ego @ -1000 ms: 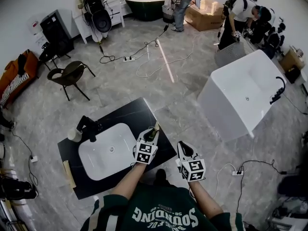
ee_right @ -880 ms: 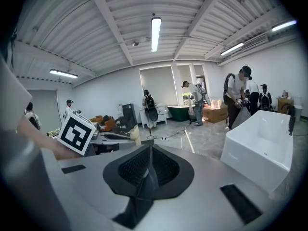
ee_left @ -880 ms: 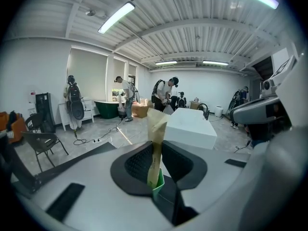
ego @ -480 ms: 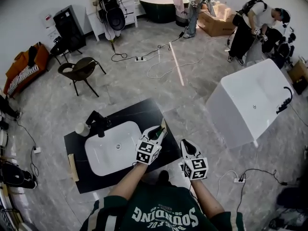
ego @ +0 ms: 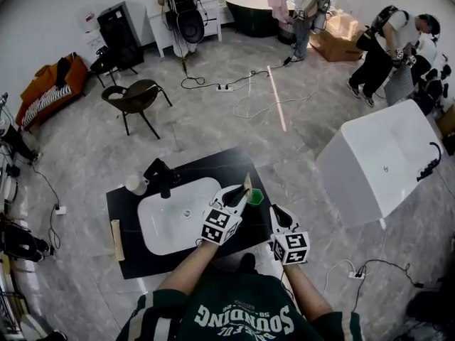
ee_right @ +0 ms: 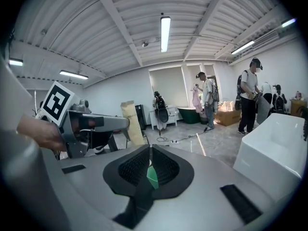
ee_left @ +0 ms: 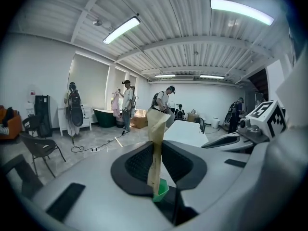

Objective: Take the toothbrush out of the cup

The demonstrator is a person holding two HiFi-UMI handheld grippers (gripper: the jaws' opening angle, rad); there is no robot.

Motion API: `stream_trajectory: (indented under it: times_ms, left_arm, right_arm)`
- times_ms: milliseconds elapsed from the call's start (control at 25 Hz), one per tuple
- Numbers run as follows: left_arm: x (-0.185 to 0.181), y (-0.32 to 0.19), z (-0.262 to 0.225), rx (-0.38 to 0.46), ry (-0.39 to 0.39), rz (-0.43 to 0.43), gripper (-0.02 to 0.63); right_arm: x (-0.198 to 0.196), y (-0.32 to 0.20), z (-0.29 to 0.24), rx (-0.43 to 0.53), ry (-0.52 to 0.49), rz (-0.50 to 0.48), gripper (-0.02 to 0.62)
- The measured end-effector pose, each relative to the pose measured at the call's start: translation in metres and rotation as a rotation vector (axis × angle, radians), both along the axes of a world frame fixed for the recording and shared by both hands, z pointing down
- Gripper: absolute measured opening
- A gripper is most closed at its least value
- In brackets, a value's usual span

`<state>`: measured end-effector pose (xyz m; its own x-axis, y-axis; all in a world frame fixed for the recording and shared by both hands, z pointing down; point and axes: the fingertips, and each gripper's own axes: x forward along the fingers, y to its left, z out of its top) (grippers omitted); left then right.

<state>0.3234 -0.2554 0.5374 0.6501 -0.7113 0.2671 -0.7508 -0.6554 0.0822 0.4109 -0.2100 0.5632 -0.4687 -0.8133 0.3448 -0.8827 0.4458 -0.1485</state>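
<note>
A toothbrush in a tan paper sleeve stands upright between the jaws of my left gripper. These jaws have just been closing on it, and the pads press the sleeve. Its lower end hangs above a small green cup on the black counter's right corner. The cup shows below the sleeve. My right gripper sits just right of the cup, jaws together. The cup's green shows through the slit between them. I cannot tell whether it touches the cup.
The black counter holds a white sink, a black tap, a pale cup and a wooden piece. A white bathtub stands to the right. A chair, cables and people are farther back.
My left gripper has risen with the toothbrush, and the green cup now shows beneath it. My right gripper has drawn in toward the counter's right corner.
</note>
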Motion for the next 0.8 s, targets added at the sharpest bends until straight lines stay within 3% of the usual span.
stream_trajectory:
  times_ms: [800]
  left_arm:
    - [-0.171, 0.048, 0.046, -0.093, -0.011, -0.197, 0.063]
  right_arm:
    - [-0.165, 0.006, 0.015, -0.012, 0.023, -0.263, 0.043]
